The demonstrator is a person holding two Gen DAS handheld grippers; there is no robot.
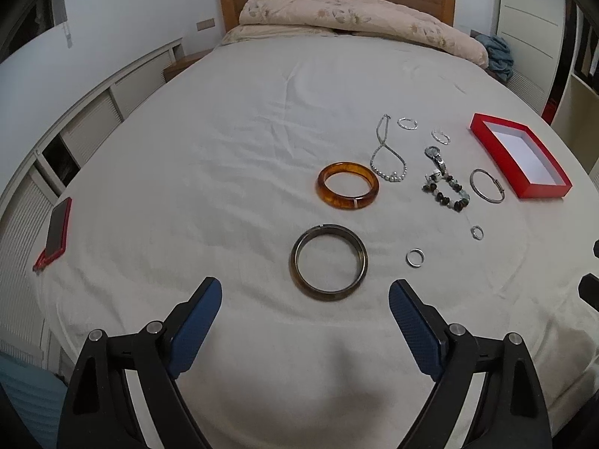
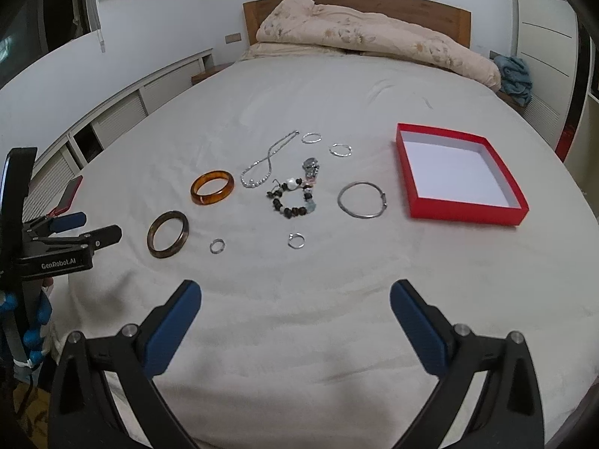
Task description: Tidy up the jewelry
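Left gripper (image 1: 305,293) is hovering over the white bedsheet (image 1: 224,149) with its jaws spread wide and gripping nothing; no earlier view is given here to compare. The dark bangle (image 1: 328,262) is lying flat just ahead of the gap between the jaws, untouched, and the amber bangle (image 1: 347,185) is lying farther ahead on the same line. Ahead and to the right of these jaws are lying a small silver ring (image 1: 415,257), a second ring (image 1: 477,232), a beaded bracelet (image 1: 447,192), a thin silver bangle (image 1: 487,186), a pearl necklace (image 1: 387,153), a watch (image 1: 436,157) and two silver hoops (image 1: 407,124), all apart from the fingers. The red box (image 1: 520,155), open and showing a white floor, is sitting far to the right of the jaws. A phone in a red case (image 1: 56,230) is resting far to the left, at the sheet's edge. Right gripper (image 2: 295,299) is likewise hovering released, with only bare sheet between its pads; the jewelry is lying well ahead of it, the red box ahead and to its right, and the left gripper is showing at its far left. A folded floral quilt (image 2: 367,37) is lying against the wooden headboard (image 2: 449,18), beyond everything. Nothing is standing between either pair of jaws and the jewelry.
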